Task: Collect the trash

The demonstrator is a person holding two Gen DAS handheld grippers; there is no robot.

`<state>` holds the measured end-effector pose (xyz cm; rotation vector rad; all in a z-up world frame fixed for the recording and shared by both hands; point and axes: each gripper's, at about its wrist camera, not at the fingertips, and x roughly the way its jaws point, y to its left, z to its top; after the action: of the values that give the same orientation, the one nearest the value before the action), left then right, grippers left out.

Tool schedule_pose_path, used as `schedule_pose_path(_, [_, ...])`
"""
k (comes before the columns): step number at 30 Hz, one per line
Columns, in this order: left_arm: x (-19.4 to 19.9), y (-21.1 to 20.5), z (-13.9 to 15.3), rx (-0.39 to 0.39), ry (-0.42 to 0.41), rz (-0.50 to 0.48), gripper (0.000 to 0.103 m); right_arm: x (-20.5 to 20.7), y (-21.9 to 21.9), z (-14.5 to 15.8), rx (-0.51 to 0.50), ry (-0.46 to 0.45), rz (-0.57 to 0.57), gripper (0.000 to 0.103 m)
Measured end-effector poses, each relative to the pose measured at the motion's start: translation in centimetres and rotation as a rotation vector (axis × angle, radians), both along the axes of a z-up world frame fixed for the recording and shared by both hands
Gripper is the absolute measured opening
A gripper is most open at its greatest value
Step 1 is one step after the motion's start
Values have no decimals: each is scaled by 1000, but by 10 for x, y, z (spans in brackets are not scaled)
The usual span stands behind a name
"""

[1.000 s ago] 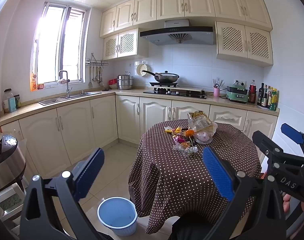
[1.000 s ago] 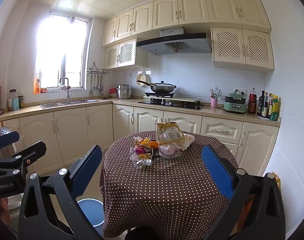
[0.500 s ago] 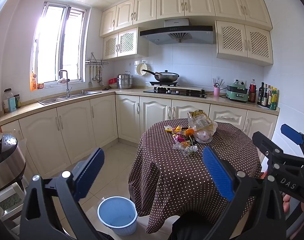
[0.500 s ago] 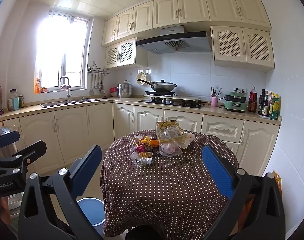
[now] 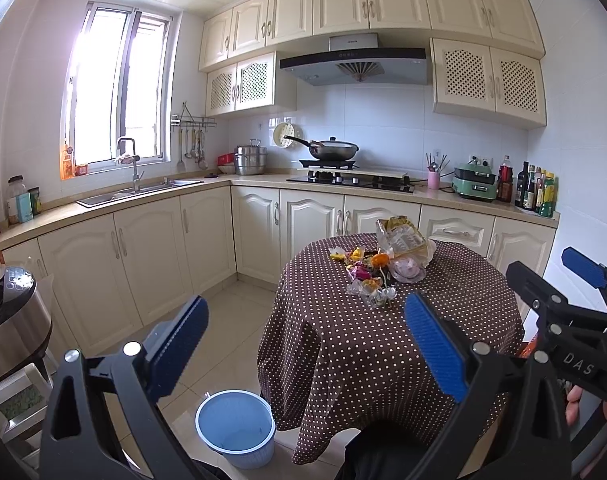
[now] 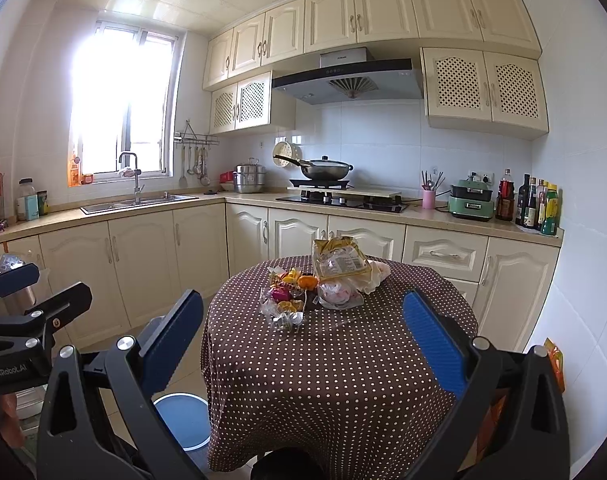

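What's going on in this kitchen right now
A person holds two tongs, the left tongs and the right tongs, both open and empty, aimed at a round table in a dotted cloth. A pile of trash, wrappers and peels, sits on it untouched. A blue bin waits on the floor to the table's left. Nothing is collected yet.

Round table [image 6: 343, 380] w/ dotted brown cloth, trash pile [image 6: 323, 284] on top; blue bin [image 5: 235, 426] on floor.

Trash pile [image 6: 315, 284] of crumpled wrappers, peels and clear bags, heaped on dotted table [image 6: 343, 368], blue bin [image 5: 236, 426] placed upright on floor beside
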<state>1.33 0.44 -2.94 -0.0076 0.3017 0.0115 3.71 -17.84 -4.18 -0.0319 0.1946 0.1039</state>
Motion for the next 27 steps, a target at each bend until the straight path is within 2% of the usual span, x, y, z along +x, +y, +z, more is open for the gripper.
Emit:
schedule_pose_path(7, [19, 4, -7, 2, 33, 18, 96, 18, -1, -8, 14, 35, 2, 97])
schedule_pose_path(15, [64, 5, -26, 23, 123, 23, 96, 62, -12, -33, 47, 153, 10, 97])
schedule_pose_path(21, [106, 0, -48, -1, 219, -32, 96, 97, -31, -47, 52, 212, -32, 96])
schedule_pose_path(27, [159, -26, -69, -74, 315, -156, 96, 136, -56, -66, 63, 274, -75, 97])
